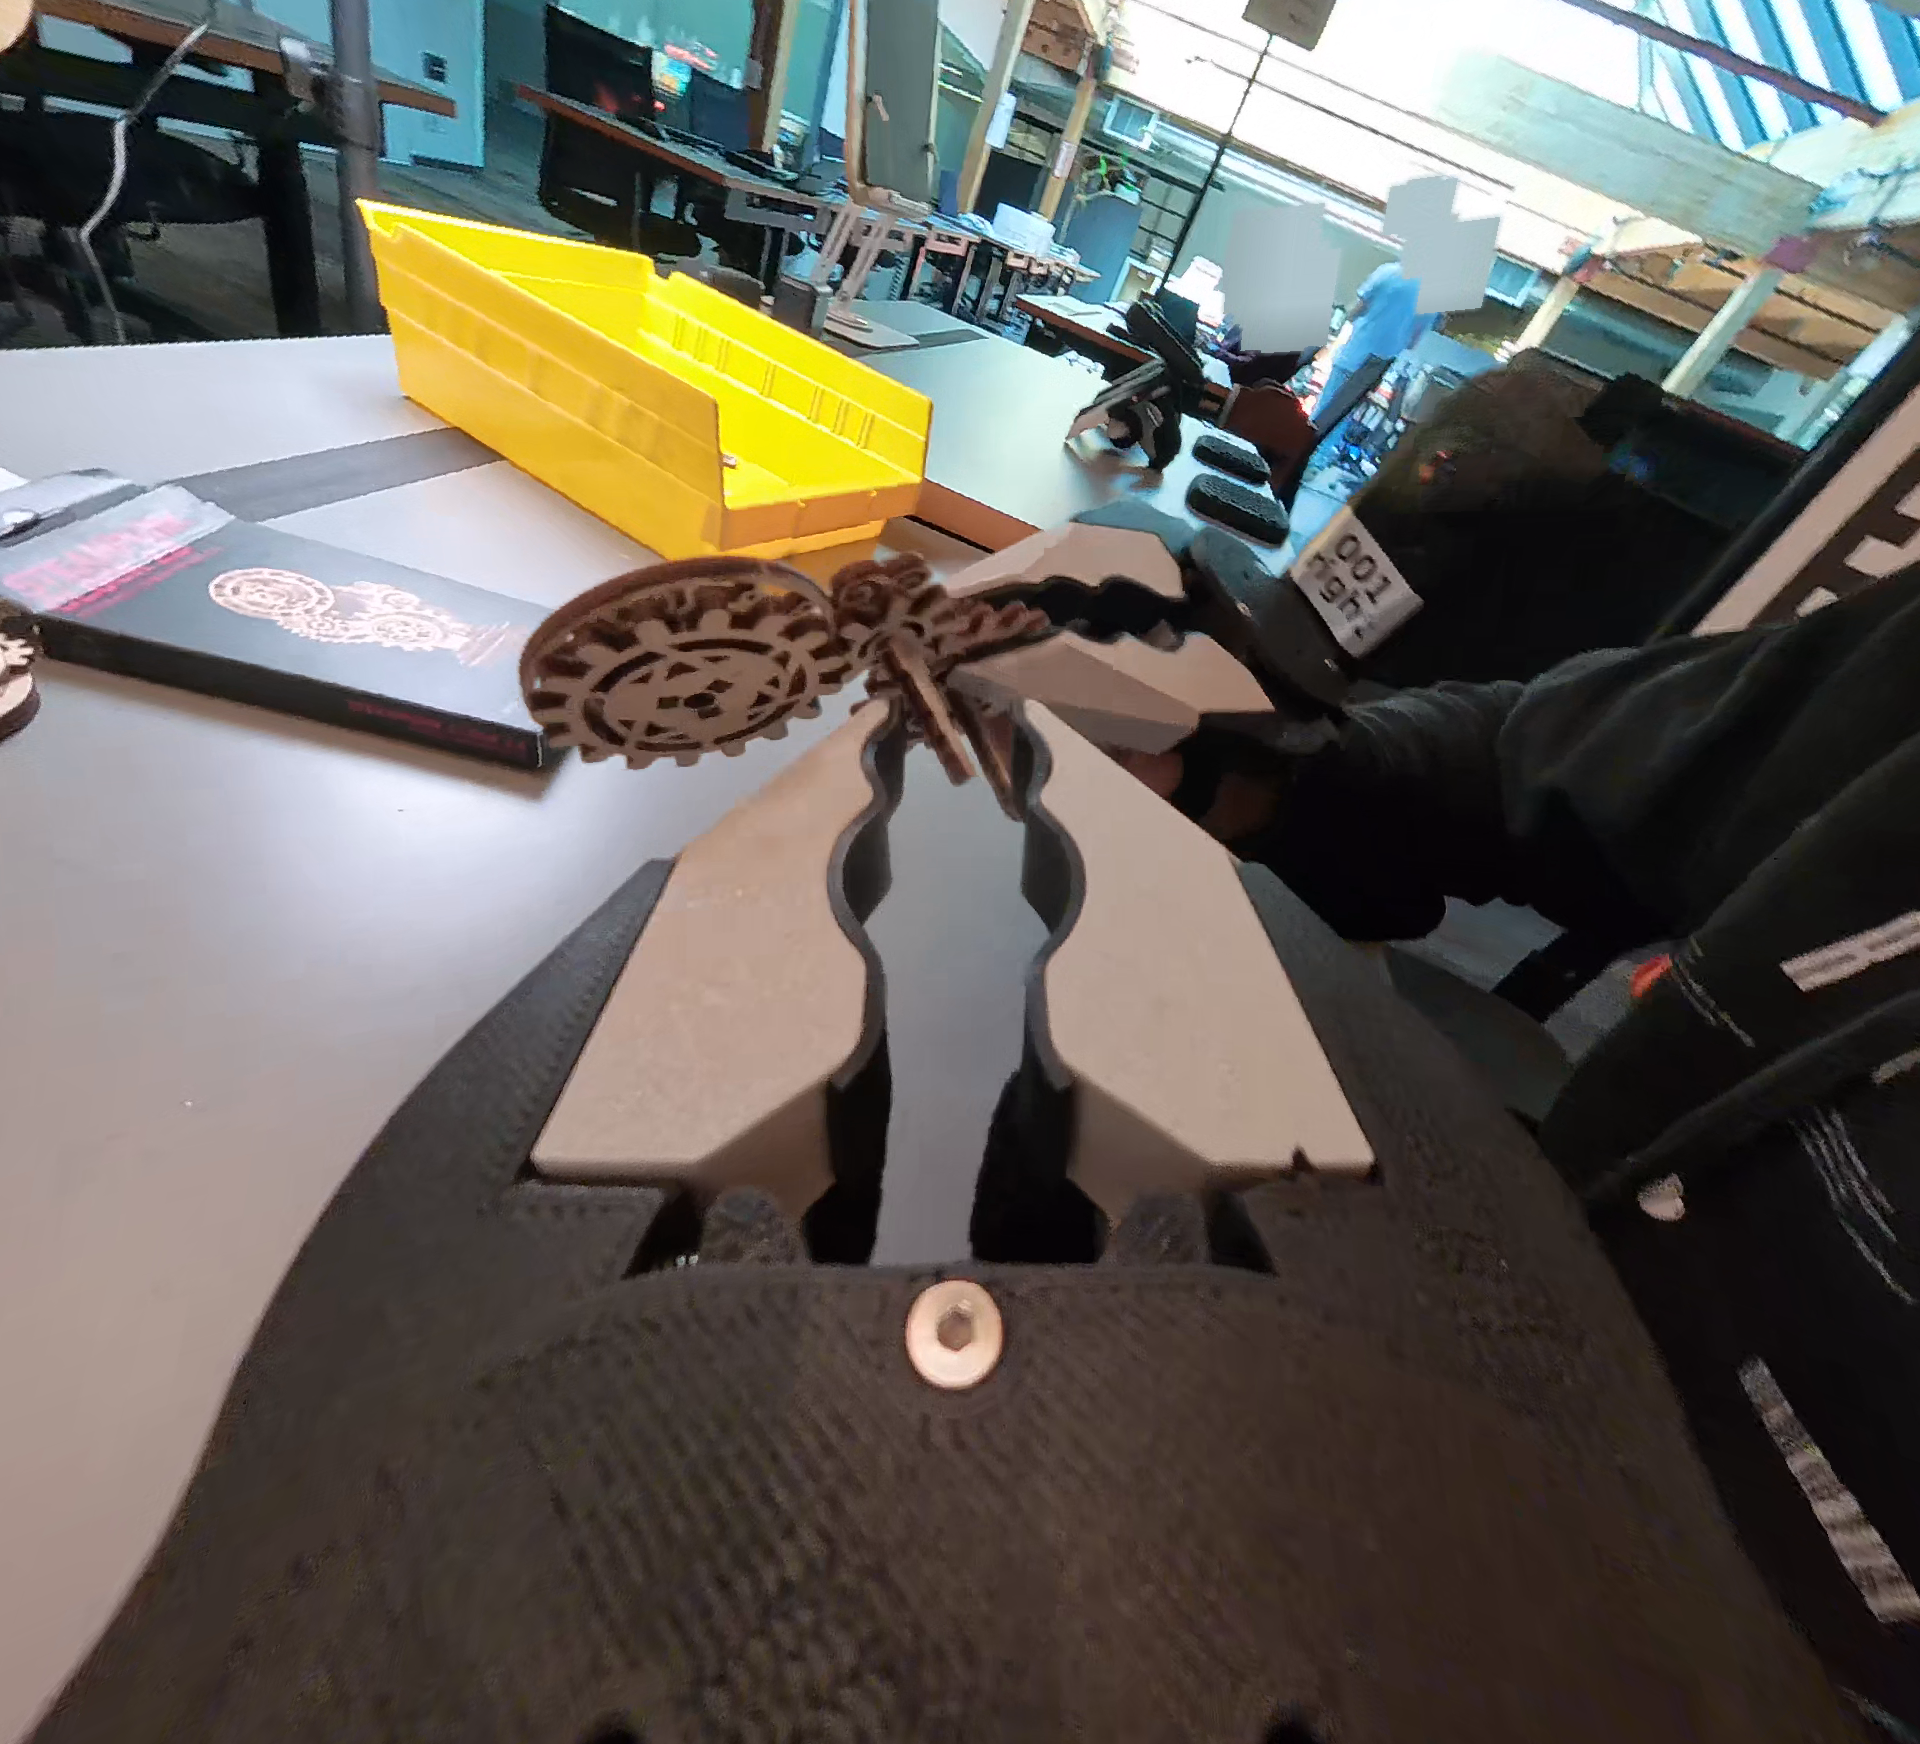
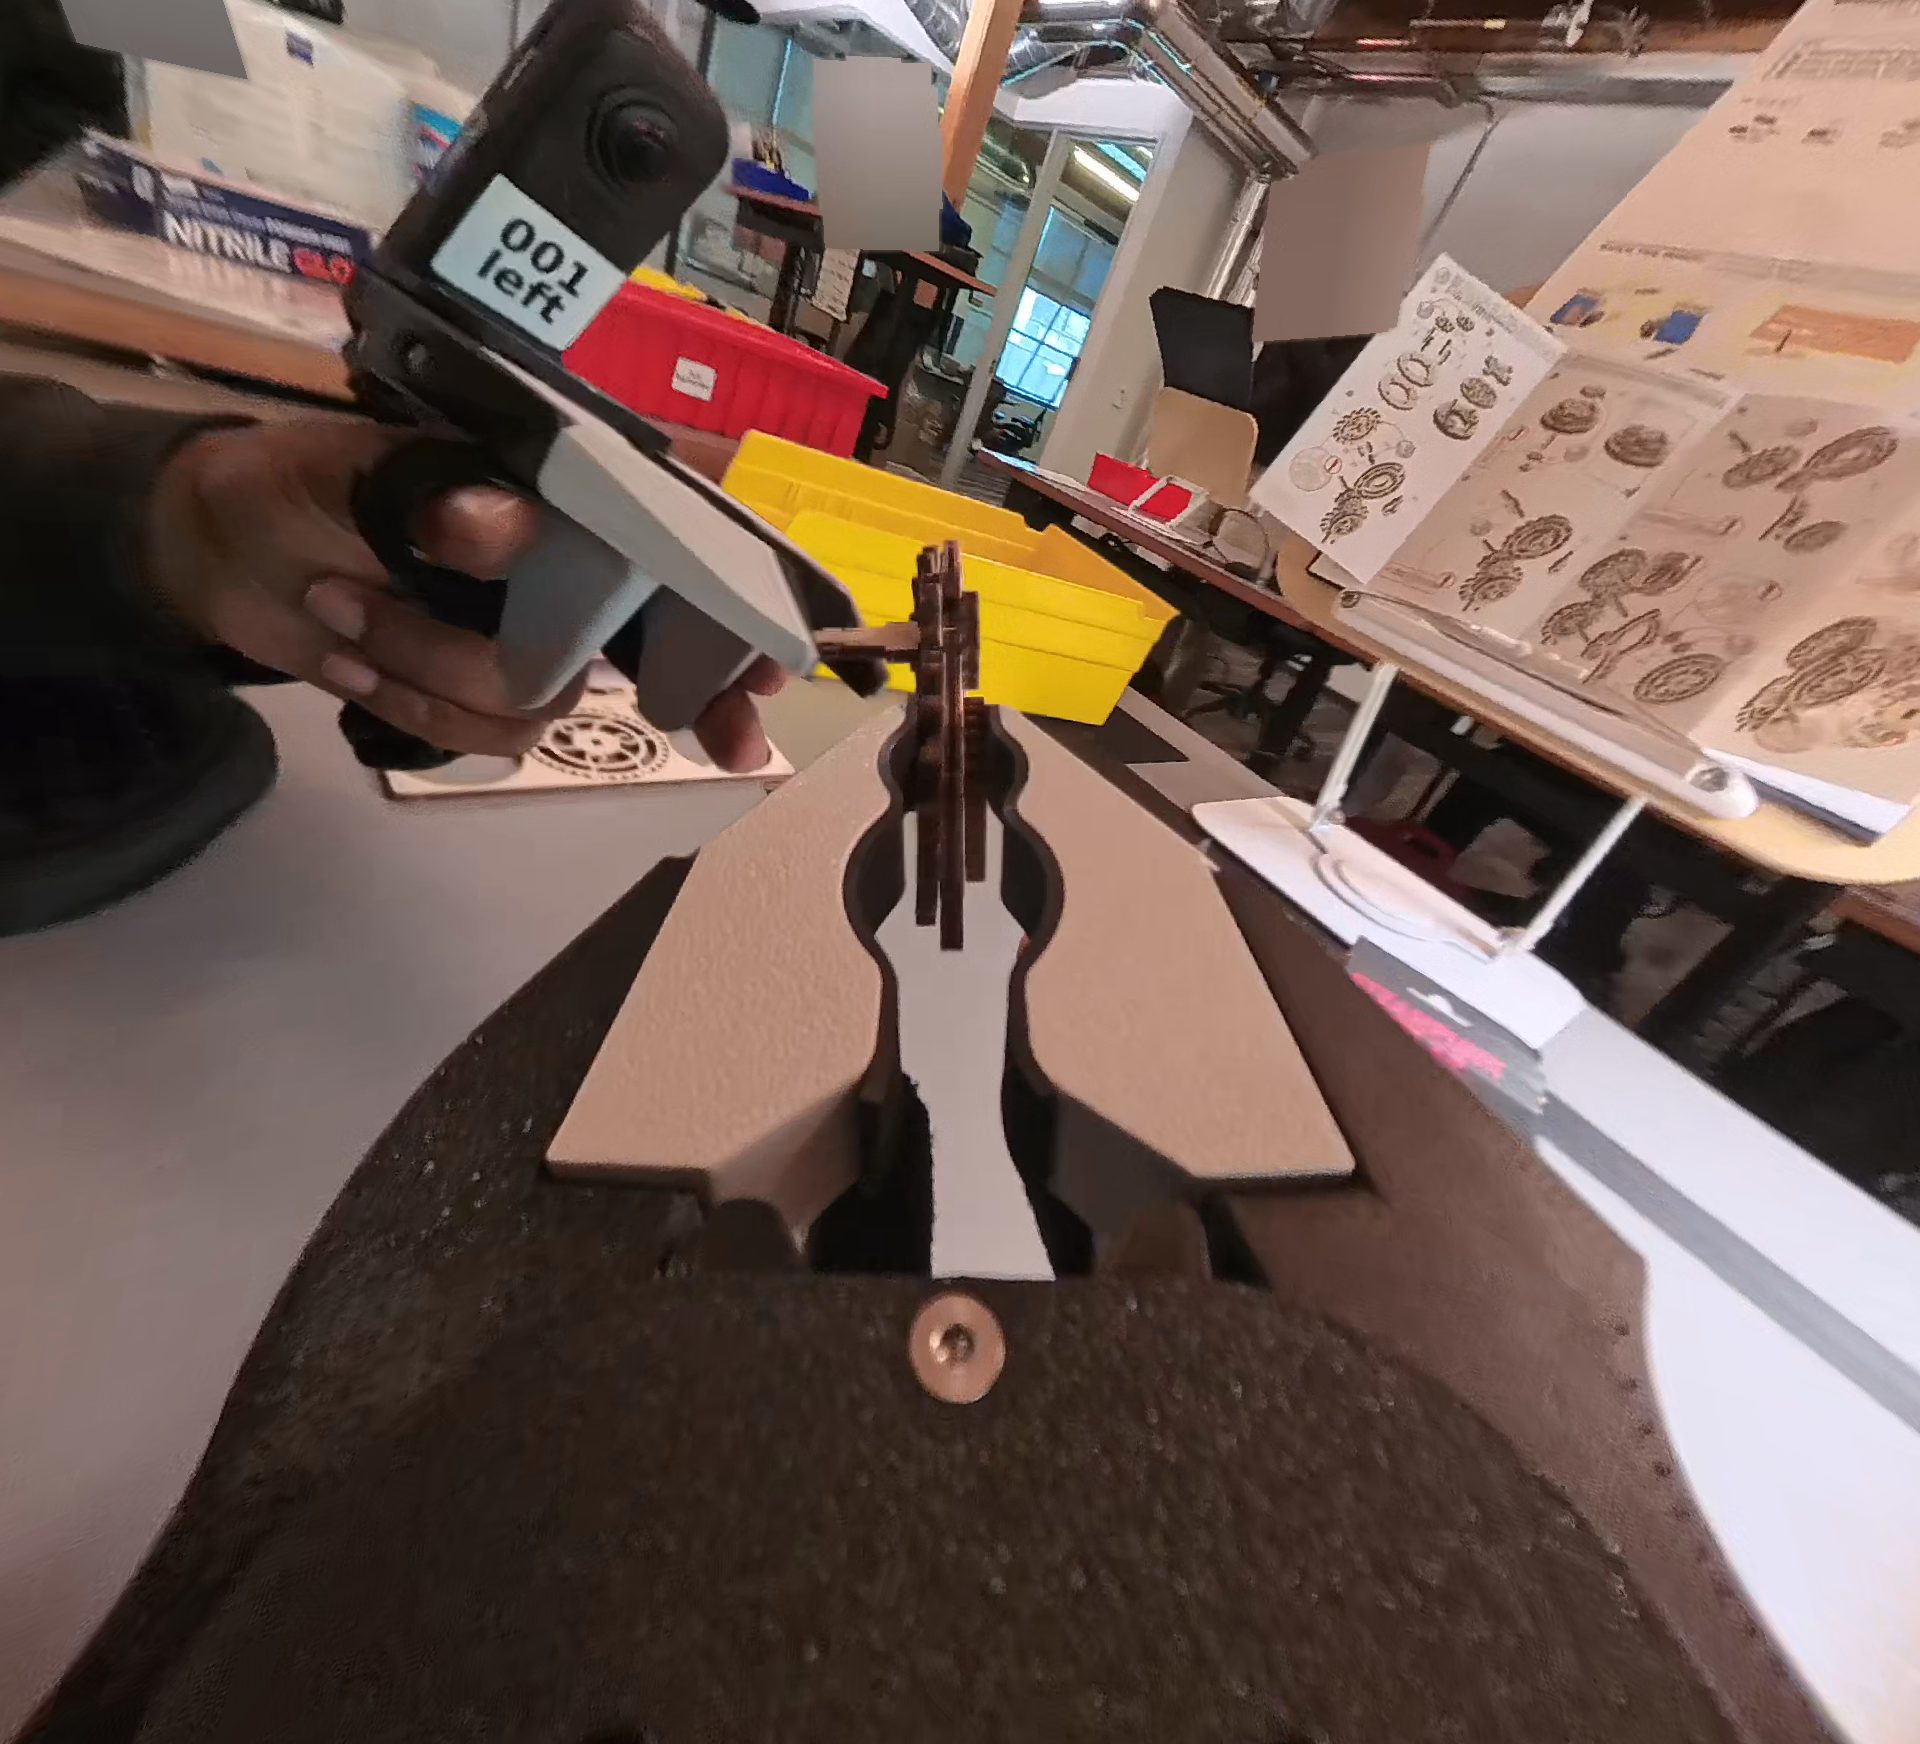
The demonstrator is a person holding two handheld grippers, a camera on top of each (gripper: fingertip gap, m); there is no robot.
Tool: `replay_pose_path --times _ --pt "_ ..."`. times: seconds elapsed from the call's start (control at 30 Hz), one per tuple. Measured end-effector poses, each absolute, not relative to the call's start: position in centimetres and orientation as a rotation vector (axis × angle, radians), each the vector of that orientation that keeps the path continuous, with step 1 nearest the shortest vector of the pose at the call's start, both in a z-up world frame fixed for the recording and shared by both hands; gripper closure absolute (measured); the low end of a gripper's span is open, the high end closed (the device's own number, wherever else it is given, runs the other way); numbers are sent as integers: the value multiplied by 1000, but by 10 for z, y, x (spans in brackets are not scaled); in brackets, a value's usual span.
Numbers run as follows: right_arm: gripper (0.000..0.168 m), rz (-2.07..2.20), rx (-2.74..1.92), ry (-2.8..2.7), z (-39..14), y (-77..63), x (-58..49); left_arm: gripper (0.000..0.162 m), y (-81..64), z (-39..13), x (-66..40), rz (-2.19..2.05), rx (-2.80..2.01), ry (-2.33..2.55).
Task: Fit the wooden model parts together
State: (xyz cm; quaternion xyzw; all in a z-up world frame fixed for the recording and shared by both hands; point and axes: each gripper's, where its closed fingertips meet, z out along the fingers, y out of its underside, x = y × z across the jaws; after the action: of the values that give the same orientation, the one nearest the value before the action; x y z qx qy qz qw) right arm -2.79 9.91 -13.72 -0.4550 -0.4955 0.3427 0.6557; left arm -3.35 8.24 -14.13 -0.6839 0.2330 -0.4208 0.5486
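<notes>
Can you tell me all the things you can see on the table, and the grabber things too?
Wooden gear model: one, dark brown, held up in the air between both grippers.
Bin: one, yellow, on the table behind the model.
Box: one, black with a pink gear picture, flat on the table to the left.
Cut-out wooden sheet: one, pale, flat on the table under the left gripper.
Instruction pages: several, cream with gear drawings, propped on a clear stand to the right.
Table: one, light grey.
Left gripper: one, grey fingers, shut on the model.
Right gripper: one, grey fingers, shut on the model.
</notes>
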Motion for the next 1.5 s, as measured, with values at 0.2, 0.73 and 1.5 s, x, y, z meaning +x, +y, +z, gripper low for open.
replay_pose_path --times 0.2,0.73,1.5 --pt "159 1099 -1117 -1042 -129 103 -21 137 101 -139 -92 -741 -1623 503" --pt "158 1784 -1346 -922 -141 96 -30 141 93 -137 -58 -1041 -1605 583" --pt "158 1982 -1513 -903 -155 90 -36 148 79 -157 -50 -1216 -1713 634"
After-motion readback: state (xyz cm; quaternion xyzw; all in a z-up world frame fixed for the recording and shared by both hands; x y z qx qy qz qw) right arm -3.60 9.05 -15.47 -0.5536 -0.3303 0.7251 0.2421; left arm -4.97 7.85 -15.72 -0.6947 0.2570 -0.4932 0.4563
